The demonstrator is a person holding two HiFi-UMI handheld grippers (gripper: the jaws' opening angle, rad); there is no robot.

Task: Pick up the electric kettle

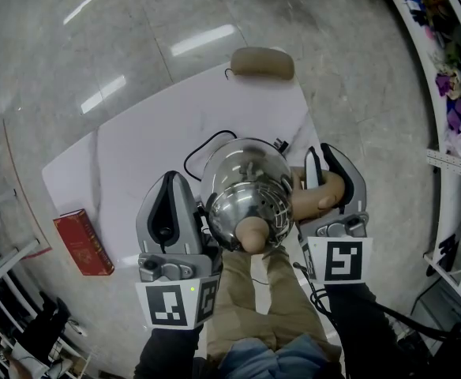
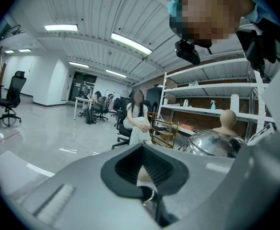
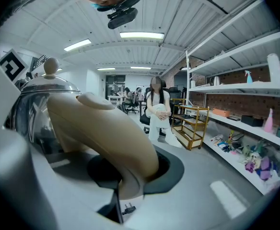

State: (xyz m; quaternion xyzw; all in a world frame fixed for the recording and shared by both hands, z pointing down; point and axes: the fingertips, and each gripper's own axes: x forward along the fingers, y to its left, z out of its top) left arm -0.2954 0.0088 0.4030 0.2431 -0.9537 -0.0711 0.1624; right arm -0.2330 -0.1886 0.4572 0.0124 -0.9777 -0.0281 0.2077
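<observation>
1. Right tool (image 1: 329, 172): the jaws are clamped on the beige handle (image 1: 316, 198) of the electric kettle (image 1: 242, 184). The right gripper view shows the handle filling the gap between the pads.
2. Left tool (image 1: 171, 184): the jaws are drawn together to a narrow slit with nothing between them. This tool sits just beside the kettle body at its 9 o'clock. Whether it touches the steel wall cannot be told.
3. Kettle position: it is in the air, near the head camera and well above the desk (image 1: 136, 148). The lid knob (image 1: 252, 234) points towards the person.
4. Surroundings: the beige base (image 1: 262, 63) lies on the desk at 12 o'clock from the kettle, well apart from it. Its black cord (image 1: 203, 144) loops between them. A red book (image 1: 83, 243) lies at 8 o'clock, at the desk edge.
5. Step in hand: the lift appears complete, and this is the hold phase.
6. Next move: maintain clamp pressure on the handle. The body hangs to one side of the grip and may swing. Hold the left tool close to steady it.
</observation>
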